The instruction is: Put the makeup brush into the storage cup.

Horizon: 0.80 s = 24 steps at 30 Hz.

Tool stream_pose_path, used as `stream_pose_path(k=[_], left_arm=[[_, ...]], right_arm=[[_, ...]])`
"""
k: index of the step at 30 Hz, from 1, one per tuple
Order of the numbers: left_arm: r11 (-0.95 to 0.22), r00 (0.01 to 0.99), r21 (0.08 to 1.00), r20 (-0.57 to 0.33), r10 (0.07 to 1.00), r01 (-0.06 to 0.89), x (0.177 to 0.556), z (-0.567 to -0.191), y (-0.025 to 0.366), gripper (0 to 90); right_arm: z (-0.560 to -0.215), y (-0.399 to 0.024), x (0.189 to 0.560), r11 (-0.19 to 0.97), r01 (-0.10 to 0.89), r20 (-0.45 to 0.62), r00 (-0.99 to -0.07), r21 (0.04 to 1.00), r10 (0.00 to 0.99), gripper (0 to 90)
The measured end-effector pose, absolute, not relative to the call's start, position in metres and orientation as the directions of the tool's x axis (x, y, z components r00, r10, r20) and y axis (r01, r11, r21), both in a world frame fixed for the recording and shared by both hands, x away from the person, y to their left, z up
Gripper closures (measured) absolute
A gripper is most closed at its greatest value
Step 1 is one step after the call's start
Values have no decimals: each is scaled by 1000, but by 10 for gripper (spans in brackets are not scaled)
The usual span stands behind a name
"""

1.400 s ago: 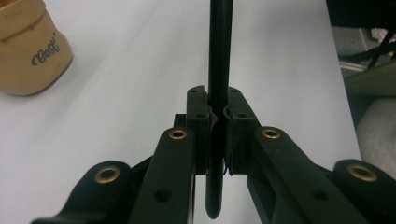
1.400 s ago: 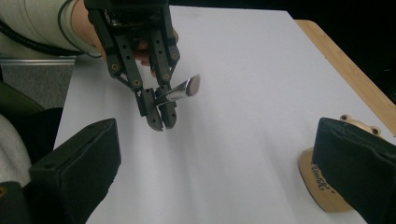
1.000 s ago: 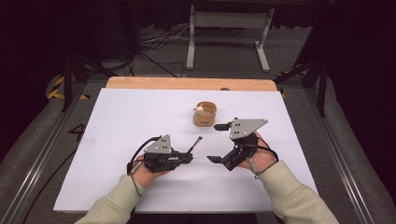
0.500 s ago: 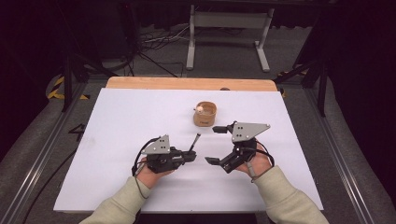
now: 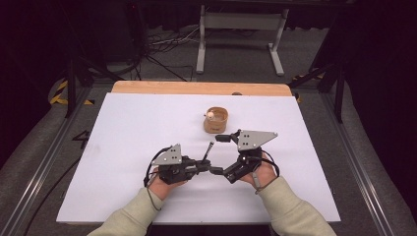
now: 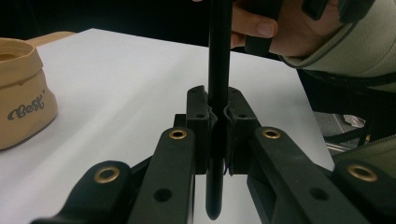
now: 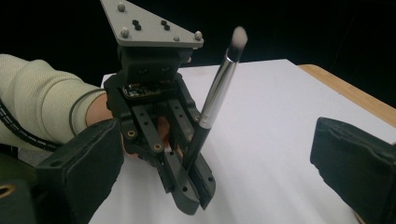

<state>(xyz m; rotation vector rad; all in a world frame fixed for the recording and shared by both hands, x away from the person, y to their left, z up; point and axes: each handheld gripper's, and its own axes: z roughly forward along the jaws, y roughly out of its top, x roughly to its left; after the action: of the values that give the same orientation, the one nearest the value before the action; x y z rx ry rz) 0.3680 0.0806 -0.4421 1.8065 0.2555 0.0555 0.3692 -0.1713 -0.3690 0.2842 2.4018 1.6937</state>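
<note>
Left gripper (image 6: 217, 112): my jaws are clamped on the black handle of the makeup brush (image 7: 215, 100), near its butt end.
Brush: it tilts up from my left gripper, bristle tip pointing away from me, above the white table (image 5: 123, 137).
Right gripper (image 5: 223, 156): my jaws stand wide apart, empty, just right of the left one.
Change: the right gripper has drawn in closer to the left; the brush grip is unchanged.
Pouch (image 5: 216, 120): the tan pouch stands beyond both grippers, apart from them.

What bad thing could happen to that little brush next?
The left gripper pinches the brush only low on its black handle, so the long top could wobble or slip if bumped. The right gripper, jaws wide open, sits very close and might knock it. The small tan pouch looks soft; poking the brush in could tip it over.
</note>
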Motion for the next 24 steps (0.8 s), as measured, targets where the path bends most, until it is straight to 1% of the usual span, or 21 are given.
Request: stream_pose_path(k=[5, 12, 15, 19, 23, 24], left_arm=[[-226, 974, 964, -97, 203, 143, 368, -442, 80, 829], [-225, 973, 964, -97, 211, 144, 368, -442, 80, 829], [-223, 972, 964, -98, 213, 146, 368, -442, 81, 829], [-224, 971, 964, -97, 217, 146, 368, -442, 81, 829], [-223, 971, 963, -100, 219, 150, 368, -442, 81, 829], [-220, 970, 964, -102, 220, 151, 368, -443, 81, 829]], right_arm=[[-371, -168, 369, 313, 54, -33, -963, 948, 268, 46], [-376, -163, 368, 253, 73, -7, -953, 965, 303, 82], [-378, -159, 365, 237, 79, -6, -940, 968, 341, 143], [-381, -157, 364, 217, 87, 1, -931, 972, 365, 218], [-382, -157, 362, 195, 95, 12, -923, 976, 385, 337], [-382, -157, 362, 187, 95, 14, -920, 978, 393, 387]])
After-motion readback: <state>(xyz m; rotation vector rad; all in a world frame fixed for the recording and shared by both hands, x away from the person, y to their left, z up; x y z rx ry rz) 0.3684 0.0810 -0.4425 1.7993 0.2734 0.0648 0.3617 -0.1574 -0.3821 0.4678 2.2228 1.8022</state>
